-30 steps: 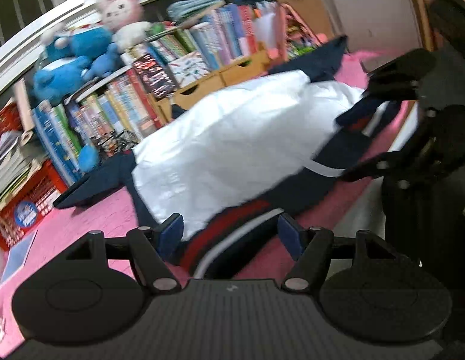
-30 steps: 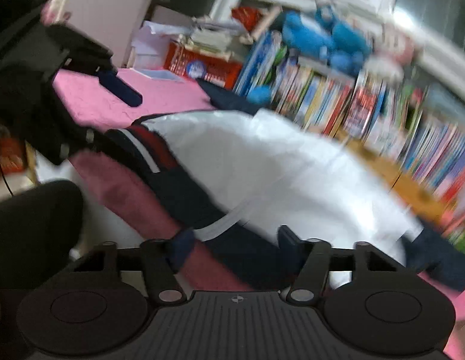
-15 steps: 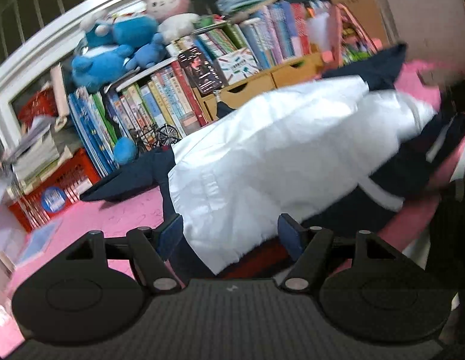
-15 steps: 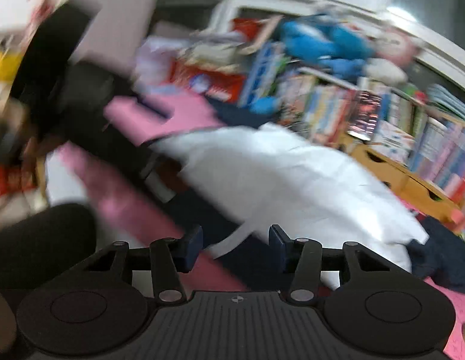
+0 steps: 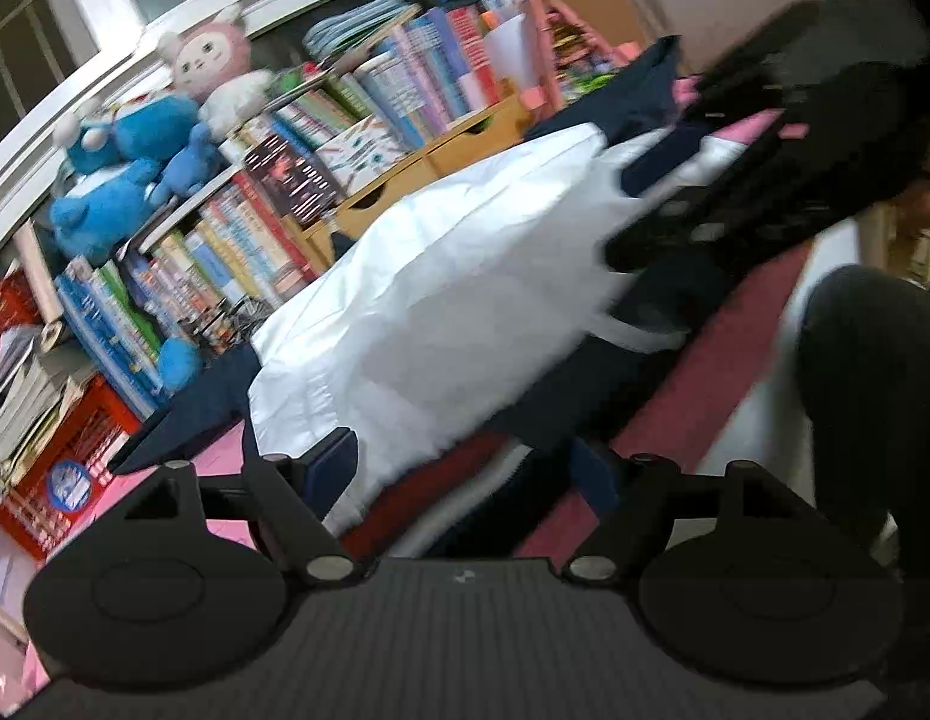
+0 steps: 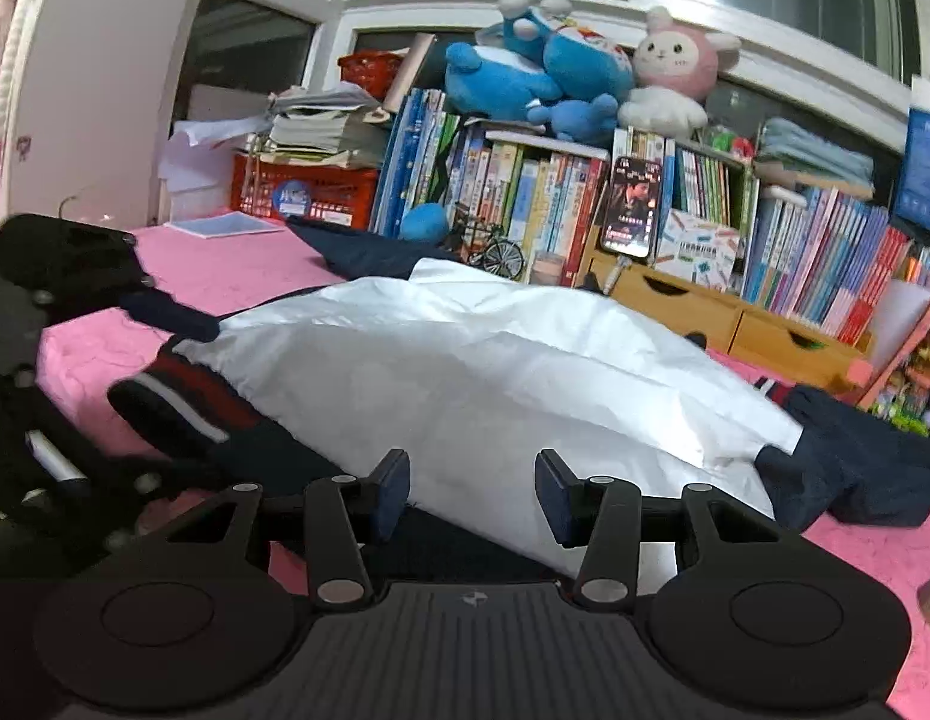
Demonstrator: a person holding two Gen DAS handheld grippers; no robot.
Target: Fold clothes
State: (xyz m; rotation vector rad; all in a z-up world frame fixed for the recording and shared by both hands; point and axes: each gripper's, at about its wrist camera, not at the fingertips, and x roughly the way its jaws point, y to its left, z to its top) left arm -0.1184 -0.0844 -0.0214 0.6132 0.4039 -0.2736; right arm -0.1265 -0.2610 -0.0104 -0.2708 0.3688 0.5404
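Left gripper point(image 5: 465, 468), nearest in the left wrist view: jaws spread wide, holding nothing, with the striped red, white and navy hem of the jacket point(image 5: 441, 312) lying between and beyond the blue pads; right gripper point(image 6: 472, 495), nearest in the right wrist view: jaws likewise spread, empty, poised at the near edge of the same garment; the jacket lies spread on the pink surface point(image 6: 243, 267) with its white lining uppermost, one navy sleeve point(image 6: 369, 252) reaching toward the books and the other bunched at the right point(image 6: 855, 468); in the right wrist view the left gripper appears as a dark shape at the jacket's hem point(image 6: 63, 312); in the left wrist view the right gripper appears blurred over the far end of the garment point(image 5: 735, 198); behind the jacket, wooden drawers point(image 6: 723, 315) and a row of books point(image 6: 525, 192); uppermost, blue plush toys point(image 6: 525, 78) and a pink plush toy point(image 6: 675, 72) below the window frame.
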